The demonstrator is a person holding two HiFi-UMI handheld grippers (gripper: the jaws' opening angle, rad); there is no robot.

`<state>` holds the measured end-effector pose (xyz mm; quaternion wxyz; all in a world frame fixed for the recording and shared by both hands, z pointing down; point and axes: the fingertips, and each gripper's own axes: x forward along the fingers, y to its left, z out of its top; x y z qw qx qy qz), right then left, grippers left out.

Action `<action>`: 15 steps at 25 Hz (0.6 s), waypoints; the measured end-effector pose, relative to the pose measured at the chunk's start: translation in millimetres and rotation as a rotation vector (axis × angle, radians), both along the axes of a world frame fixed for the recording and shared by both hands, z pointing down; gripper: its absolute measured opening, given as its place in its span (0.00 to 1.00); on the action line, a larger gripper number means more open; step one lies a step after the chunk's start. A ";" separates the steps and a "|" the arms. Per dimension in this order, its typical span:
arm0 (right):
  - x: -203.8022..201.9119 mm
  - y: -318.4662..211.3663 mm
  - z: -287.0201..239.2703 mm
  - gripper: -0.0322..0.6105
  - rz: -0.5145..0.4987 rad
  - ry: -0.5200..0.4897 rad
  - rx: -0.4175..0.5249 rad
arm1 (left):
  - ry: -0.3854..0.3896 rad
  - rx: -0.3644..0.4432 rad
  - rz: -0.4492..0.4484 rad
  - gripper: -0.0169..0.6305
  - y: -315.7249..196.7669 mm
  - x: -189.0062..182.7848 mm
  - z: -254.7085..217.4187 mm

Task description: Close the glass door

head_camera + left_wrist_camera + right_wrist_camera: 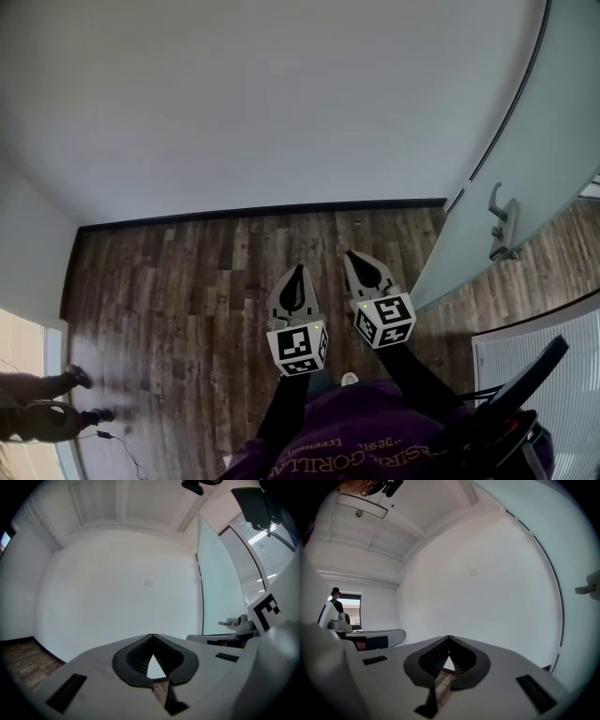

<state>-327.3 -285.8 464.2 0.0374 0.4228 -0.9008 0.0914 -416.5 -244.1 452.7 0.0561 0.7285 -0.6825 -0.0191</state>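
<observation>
The frosted glass door point(553, 141) stands ajar on the right, its metal lever handle point(503, 225) facing the room. My left gripper point(298, 269) and right gripper point(350, 253) are held side by side over the wood floor, both shut and empty, left of the door's edge. In the left gripper view the jaws point(152, 635) meet at a point, with the door point(220, 583) and handle point(236, 620) off to the right. The right gripper's own view shows its tips point(449, 637) closed, facing the white wall, the door handle point(589, 586) at the far right edge.
A white wall point(262, 103) with a dark baseboard point(262, 214) runs ahead. A person point(37, 412) stands at the lower left near a cable point(117, 439) on the floor. A white slatted panel point(548, 370) lies at the lower right.
</observation>
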 end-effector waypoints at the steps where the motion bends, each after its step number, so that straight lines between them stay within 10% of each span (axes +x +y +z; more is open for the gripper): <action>1: -4.8 -7.4 -1.2 0.04 0.010 -0.001 0.001 | -0.007 0.003 0.012 0.03 -7.8 -4.9 -1.6; 15: -52.3 -105.3 1.1 0.04 0.198 0.000 0.011 | -0.021 0.021 0.177 0.03 -116.9 -65.9 -1.1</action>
